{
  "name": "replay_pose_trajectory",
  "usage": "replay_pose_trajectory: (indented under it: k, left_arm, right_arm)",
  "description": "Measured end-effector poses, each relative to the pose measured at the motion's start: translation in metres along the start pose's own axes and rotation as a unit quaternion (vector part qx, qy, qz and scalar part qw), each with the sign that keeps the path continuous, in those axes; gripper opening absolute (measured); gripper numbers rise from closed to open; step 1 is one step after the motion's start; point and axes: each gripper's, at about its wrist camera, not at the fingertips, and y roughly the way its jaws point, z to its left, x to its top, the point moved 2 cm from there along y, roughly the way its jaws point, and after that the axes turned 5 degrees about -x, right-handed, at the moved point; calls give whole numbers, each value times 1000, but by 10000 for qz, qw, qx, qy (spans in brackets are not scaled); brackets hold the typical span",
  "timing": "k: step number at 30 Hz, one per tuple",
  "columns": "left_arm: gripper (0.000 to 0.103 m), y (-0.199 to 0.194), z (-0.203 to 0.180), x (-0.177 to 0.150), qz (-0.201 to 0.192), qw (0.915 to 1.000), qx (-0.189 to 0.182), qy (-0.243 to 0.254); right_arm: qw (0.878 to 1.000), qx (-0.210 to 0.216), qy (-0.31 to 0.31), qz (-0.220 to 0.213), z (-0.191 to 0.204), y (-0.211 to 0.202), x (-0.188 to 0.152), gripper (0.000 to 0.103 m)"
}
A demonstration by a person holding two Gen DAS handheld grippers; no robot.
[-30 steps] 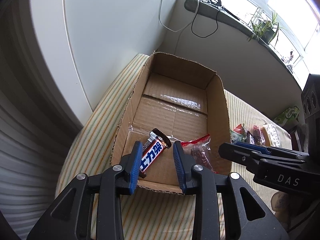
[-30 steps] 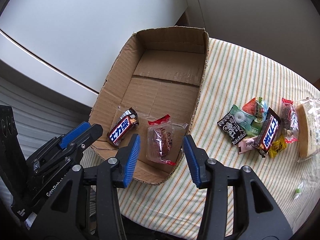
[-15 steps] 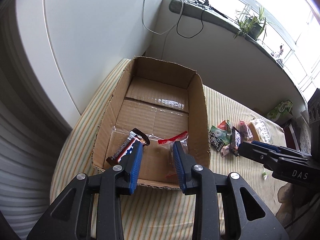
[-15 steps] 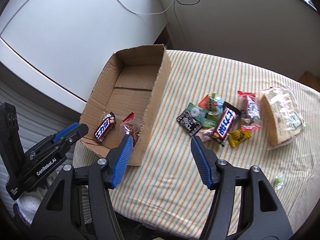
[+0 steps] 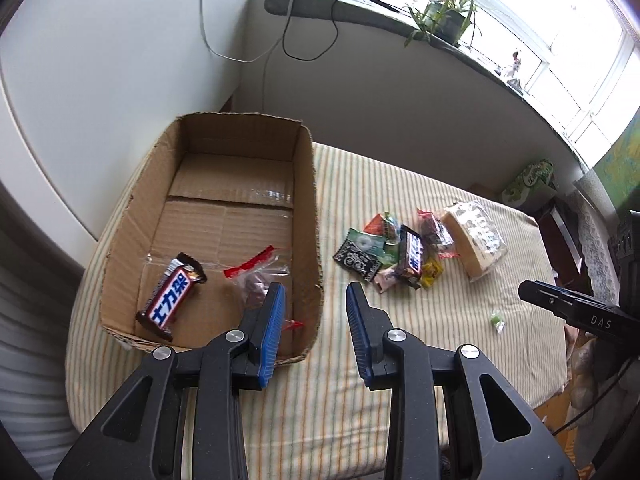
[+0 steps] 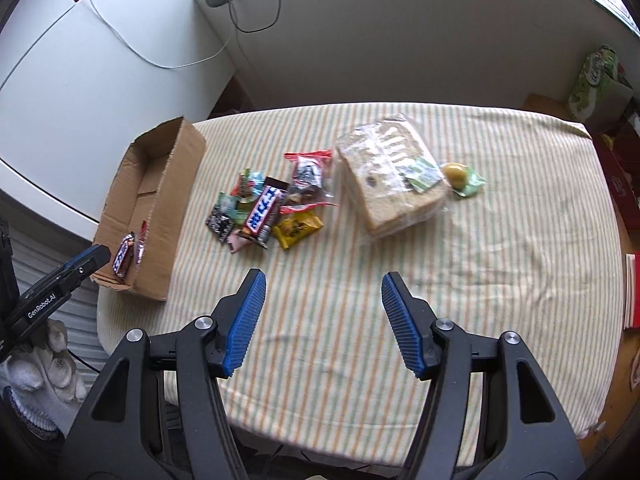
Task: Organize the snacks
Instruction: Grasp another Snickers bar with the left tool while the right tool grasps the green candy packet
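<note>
Both tongs have backed away from the cardboard box (image 5: 244,216) at frame left — left tongs (image 5: 314,334) part open, right tongs (image 6: 322,322) spread wide, both empty, probably turning toward the snack pile (image 6: 266,210) waiting mid-table (image 6: 400,300) for boxing.

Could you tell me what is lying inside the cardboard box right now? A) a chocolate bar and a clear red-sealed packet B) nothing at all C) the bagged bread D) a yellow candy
A: the cardboard box holds just the chocolate bar and the clear red-sealed packet.
</note>
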Motion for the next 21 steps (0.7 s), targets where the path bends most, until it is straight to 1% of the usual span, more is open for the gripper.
replay_pose_trajectory:
  k: [3,7,10,14,15,17,21]
  left_arm:
    - [30,11,-17,-1,130,9997,-105,184]
    - [30,28,-37,0,321,9984,-220,412]
    - [30,42,-51,1,444,9972,-288,531]
    - [31,60,-67,1,598,9953,-332,680]
    - [31,65,-69,2,634,9949,-345,704]
    - [40,74,-74,3,699,9941,-377,735]
    - [40,89,-81,6,800,9930,-406,762]
  right_arm:
    - [9998,-155,76,45,-24,1,-8,63]
    - [9994,-275,151,113,-45,4,-15,63]
    - [9992,-315,159,183,-54,8,-20,63]
    - [9990,-333,8,294,-60,15,-25,63]
    - [9989,-337,-39,329,-62,18,-26,63]
    - [9986,-337,-126,396,-64,23,-29,63]
    - [9978,-315,-328,478,-65,31,-34,61]
